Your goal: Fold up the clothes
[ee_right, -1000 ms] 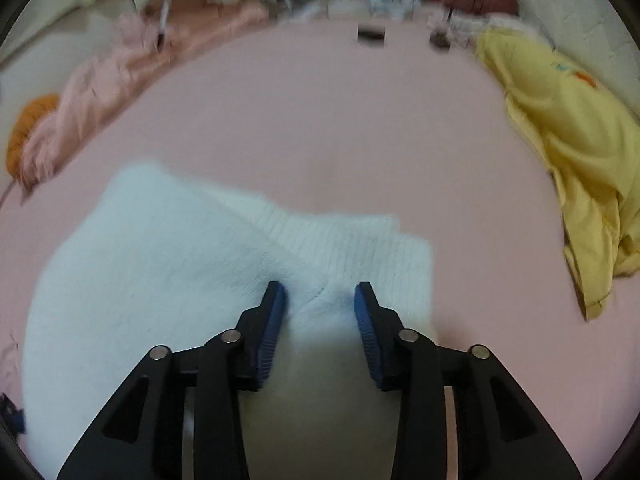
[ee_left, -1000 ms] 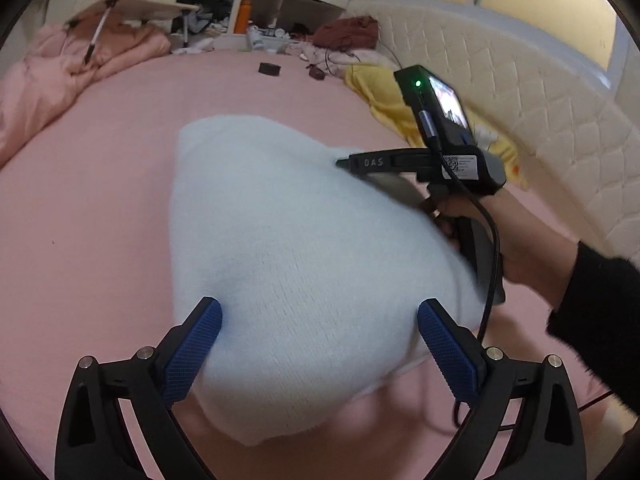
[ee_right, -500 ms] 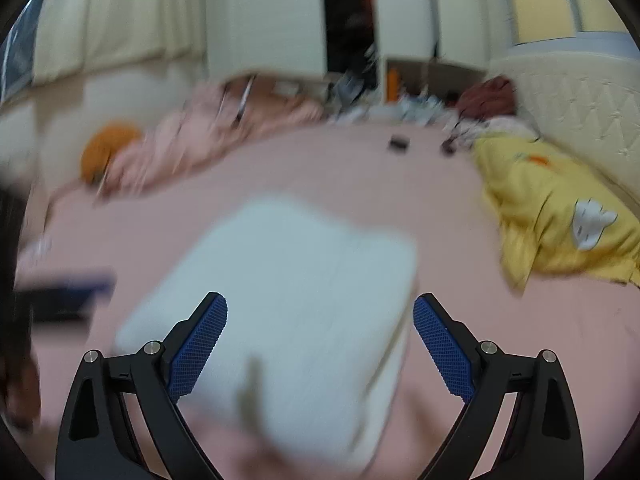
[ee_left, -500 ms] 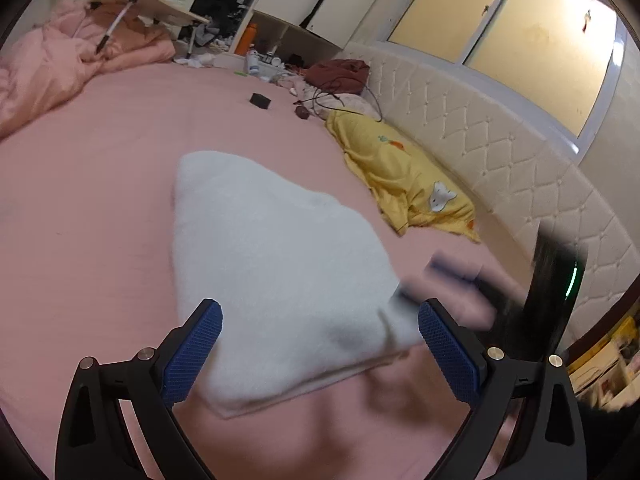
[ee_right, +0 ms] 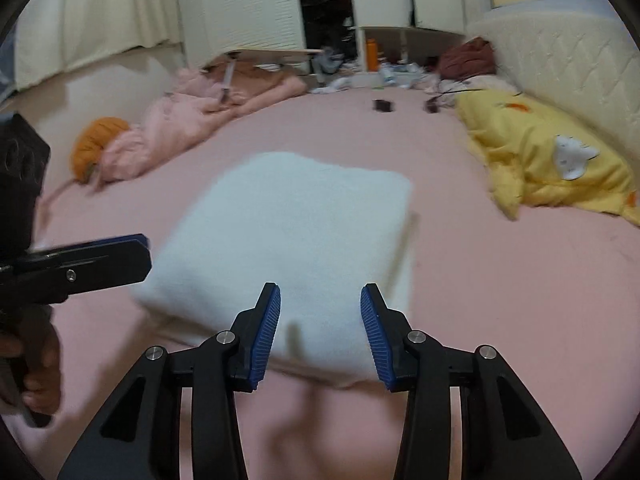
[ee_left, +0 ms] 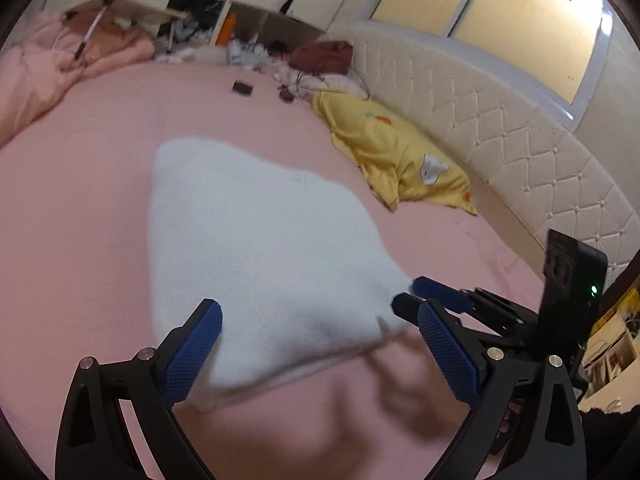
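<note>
On the pink bed (ee_left: 80,208), one folded white garment (ee_left: 256,240); left gripper (ee_left: 320,344) fingers spread, right gripper (ee_right: 320,332) closing, both empty.

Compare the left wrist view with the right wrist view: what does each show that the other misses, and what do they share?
Only the left wrist view shows the window panes above the headboard. Only the right wrist view shows the orange cushion and the curtain. Both show the folded white garment on the pink bed, the yellow garment, the open left gripper and the right gripper, whose jaws are closing with nothing pressed between them.
</note>
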Tool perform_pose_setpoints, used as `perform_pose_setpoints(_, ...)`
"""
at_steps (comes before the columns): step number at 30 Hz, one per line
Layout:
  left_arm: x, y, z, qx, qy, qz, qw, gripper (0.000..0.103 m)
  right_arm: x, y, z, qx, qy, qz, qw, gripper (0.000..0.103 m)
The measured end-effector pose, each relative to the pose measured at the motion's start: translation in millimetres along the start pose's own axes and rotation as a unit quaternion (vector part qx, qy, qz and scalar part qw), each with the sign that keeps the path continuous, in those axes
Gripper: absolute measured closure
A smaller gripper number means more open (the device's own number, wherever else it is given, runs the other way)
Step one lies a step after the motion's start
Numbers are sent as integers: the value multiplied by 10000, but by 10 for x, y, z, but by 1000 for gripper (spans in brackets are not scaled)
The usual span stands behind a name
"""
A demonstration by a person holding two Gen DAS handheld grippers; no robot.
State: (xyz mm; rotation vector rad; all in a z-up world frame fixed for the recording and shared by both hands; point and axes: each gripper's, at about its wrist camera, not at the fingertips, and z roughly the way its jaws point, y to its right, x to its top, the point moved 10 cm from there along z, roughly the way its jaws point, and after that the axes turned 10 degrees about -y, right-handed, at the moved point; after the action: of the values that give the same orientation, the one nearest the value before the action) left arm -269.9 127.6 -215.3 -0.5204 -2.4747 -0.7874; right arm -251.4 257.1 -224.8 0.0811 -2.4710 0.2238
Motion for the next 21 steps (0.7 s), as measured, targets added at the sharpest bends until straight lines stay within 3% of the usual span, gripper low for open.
perform_pose_setpoints(3, -140, -137, 204, -120, -293, -267, 9991, 4, -141, 82, 342, -220, -422, -22, 9989, 65)
perform_pose_setpoints(5, -178, -198, 312, -109, -299, -334, 9989, 4, -230, 178, 481, -510, -392, -75, 9979, 67)
perform_pose_setpoints(9, -239, -69, 436, 600, -572, 338, 9960, 4, -219, 233, 464, -387, -465, 150, 9981, 67)
perform_pose_setpoints(14, -280, -43, 50, 282, -187, -44, 9994, 4, -211, 137, 66, -200, -277, 364, 9988, 69)
perform_pose_setpoints(18, -387, -281, 359, 592, -565, -134, 9966, 4, -451, 223, 376, -343, -721, 537, 9954, 69)
perform_pose_setpoints(21, -400, -290, 527, 944, -827, 118, 9920, 0, -514, 274, 537, -540, -859, 506, 9936, 69)
